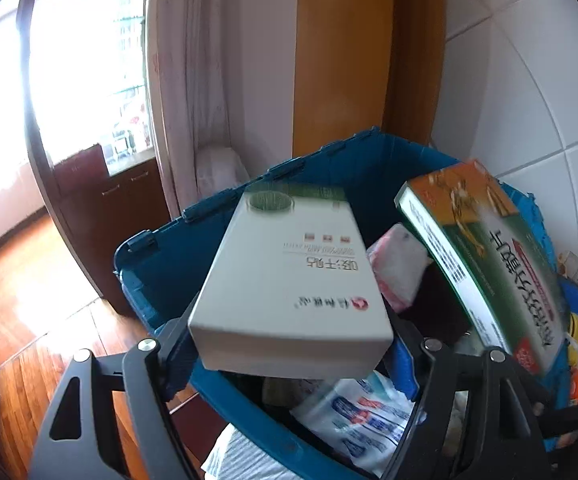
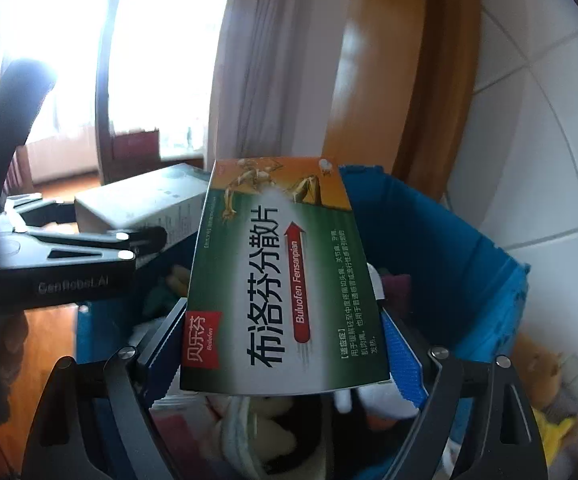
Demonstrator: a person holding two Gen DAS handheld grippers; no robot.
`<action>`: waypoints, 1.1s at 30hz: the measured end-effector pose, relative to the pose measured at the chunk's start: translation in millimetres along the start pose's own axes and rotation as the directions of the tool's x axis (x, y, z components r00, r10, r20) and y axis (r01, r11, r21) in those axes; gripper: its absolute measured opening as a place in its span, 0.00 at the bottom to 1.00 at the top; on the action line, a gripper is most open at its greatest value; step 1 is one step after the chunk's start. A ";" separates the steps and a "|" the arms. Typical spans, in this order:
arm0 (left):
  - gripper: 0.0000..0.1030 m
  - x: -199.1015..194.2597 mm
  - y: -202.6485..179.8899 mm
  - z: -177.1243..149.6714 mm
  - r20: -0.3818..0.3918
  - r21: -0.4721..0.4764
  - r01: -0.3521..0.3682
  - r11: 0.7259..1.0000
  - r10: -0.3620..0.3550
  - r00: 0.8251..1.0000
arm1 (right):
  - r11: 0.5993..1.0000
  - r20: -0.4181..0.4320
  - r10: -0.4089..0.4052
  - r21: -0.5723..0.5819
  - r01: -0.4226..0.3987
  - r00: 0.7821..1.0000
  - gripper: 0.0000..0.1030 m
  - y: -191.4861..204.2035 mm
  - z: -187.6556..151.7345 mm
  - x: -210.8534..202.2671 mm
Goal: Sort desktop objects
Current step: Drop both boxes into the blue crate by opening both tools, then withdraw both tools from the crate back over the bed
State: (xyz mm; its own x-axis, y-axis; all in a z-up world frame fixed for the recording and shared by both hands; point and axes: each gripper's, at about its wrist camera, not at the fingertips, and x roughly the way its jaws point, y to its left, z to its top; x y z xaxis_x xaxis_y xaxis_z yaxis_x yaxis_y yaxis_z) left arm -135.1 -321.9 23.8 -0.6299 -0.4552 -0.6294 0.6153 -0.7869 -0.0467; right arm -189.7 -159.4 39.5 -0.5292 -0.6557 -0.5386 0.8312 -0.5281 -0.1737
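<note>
My left gripper (image 1: 289,344) is shut on a white medicine box (image 1: 293,280) and holds it over the open blue storage bin (image 1: 225,204). My right gripper (image 2: 285,344) is shut on a green and orange ibuprofen box (image 2: 285,276) and holds it over the same bin (image 2: 441,240). The green box also shows in the left wrist view (image 1: 485,264), to the right of the white box. The white box (image 2: 145,200) and the left gripper's black frame (image 2: 69,256) show at the left of the right wrist view.
The bin holds soft packets, a pink and white pack (image 1: 401,268) and a blue-printed pack (image 1: 365,412). A white tiled wall (image 2: 549,140) stands right, a wooden door frame (image 1: 341,52) behind. Toys (image 2: 545,368) lie beside the bin. Wooden floor (image 1: 29,292) lies left.
</note>
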 end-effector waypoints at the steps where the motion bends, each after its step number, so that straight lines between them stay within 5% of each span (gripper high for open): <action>1: 0.76 4.3 3.0 1.0 -0.005 -0.001 0.004 1.000 -0.004 1.000 | 1.000 0.001 -0.007 0.001 0.007 1.000 0.85 -0.2 1.6 -0.1; 5: 0.76 15.0 9.7 0.1 -0.018 0.000 0.023 1.000 -0.023 1.000 | 0.999 0.014 -0.042 0.024 0.042 0.999 0.99 -5.8 5.2 -3.1; 14: 0.77 -17.3 -22.8 -19.0 -0.027 0.030 0.077 0.997 -0.076 0.997 | 0.995 0.023 -0.074 0.074 0.072 0.997 0.99 -7.7 -27.3 -26.6; 28: 0.81 -104.4 -117.4 -58.0 0.042 0.171 0.198 0.965 -0.208 0.977 | 0.959 0.037 -0.193 0.217 0.180 0.981 1.00 -62.1 -99.2 -135.0; 33: 0.99 -135.1 -149.5 -81.7 0.057 0.202 0.210 0.957 -0.226 0.973 | 0.946 0.034 -0.227 0.248 0.212 0.973 1.00 -82.9 -129.9 -174.9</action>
State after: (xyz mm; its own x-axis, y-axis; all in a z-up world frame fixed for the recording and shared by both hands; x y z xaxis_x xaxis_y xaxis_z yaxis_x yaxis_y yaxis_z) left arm -103.3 -108.8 52.5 -0.7784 -0.2889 -0.5574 0.3604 -0.9326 -0.0199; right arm -143.8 69.2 41.0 -0.7092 -0.5368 -0.4570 0.6318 -0.7716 -0.0740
